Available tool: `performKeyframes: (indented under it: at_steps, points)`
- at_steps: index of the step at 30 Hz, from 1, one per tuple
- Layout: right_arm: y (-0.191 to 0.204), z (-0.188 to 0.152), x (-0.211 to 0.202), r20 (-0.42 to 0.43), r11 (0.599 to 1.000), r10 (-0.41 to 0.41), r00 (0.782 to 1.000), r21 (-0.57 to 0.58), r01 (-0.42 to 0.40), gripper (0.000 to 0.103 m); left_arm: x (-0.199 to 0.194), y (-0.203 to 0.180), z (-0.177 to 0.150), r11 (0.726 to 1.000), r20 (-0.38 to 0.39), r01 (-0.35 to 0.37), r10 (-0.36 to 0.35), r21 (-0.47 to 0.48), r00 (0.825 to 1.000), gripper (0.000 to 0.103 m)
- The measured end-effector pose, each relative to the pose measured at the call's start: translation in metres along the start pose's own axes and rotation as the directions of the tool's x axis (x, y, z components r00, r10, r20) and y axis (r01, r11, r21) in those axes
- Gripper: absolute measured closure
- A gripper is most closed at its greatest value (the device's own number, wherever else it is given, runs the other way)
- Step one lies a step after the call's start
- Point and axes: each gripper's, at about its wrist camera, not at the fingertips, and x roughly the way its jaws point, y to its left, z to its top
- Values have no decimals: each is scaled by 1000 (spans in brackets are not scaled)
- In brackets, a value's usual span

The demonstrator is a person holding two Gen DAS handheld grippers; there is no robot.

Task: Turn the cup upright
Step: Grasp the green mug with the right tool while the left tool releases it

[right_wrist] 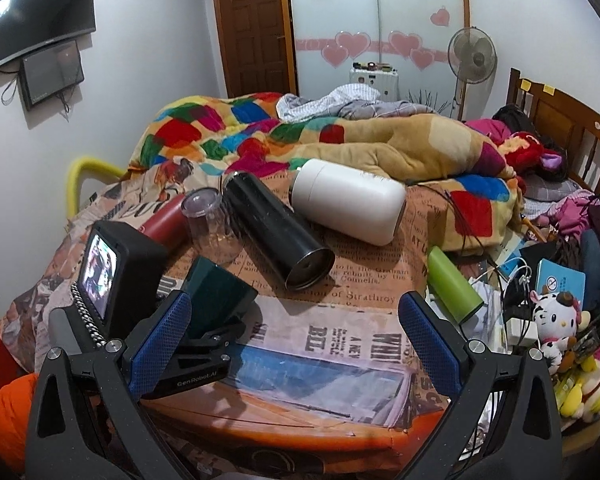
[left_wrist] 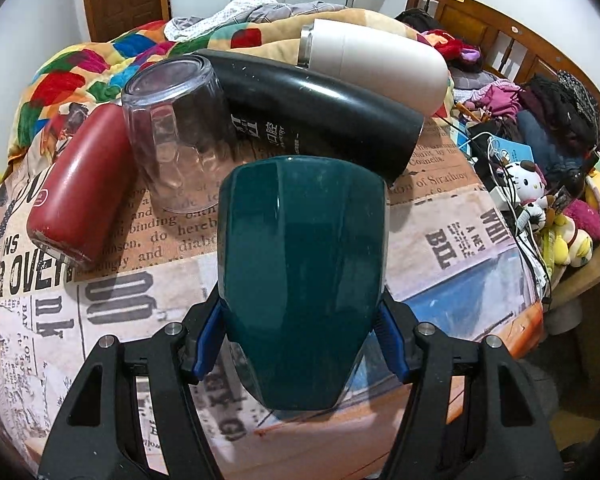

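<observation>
Over the newsprint-covered worktop [left_wrist: 440, 240], left tongs [left_wrist: 300, 340] clamp the teal cup [left_wrist: 300, 272] by its tapered sidewalls, glossy, rigid, probably slippery and chip-prone ceramic; right tongs [right_wrist: 296, 340] gape empty.

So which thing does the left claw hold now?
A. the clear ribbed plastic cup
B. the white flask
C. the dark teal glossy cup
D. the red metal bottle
C: in the left wrist view, the left claw has its blue pads pressed on both sides of the dark teal glossy cup.
</observation>
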Motion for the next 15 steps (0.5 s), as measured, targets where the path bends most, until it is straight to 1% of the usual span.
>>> performKeyframes:
  at_steps: [3,5,7,9,13,15]
  points:
    - [4,-1,3,-13,1000,1,1000,-7,-1,0,-1,0,0,1000,-16,-6,6,7,1000,37]
    - [8,-1,4,-20,1000,1,1000,-14,-1,0,-7,-3,-1,1000,-10,-7,7,26,1000,37]
    - [10,0,4,-25,1000,2,1000,-17,-2,0,-16,-3,-3,999,1,-10,10,39,1000,31]
    - [12,0,4,-27,1000,1,1000,-19,-2,0,-31,-2,-7,999,27,-25,24,46,999,21]
    - [18,2,5,-34,1000,-6,999,-26,5,0,-61,13,-16,999,81,-44,43,12,996,18]
    - [21,2,8,-45,1000,-6,999,-28,4,0,-78,27,-21,997,109,-73,76,-32,991,16]
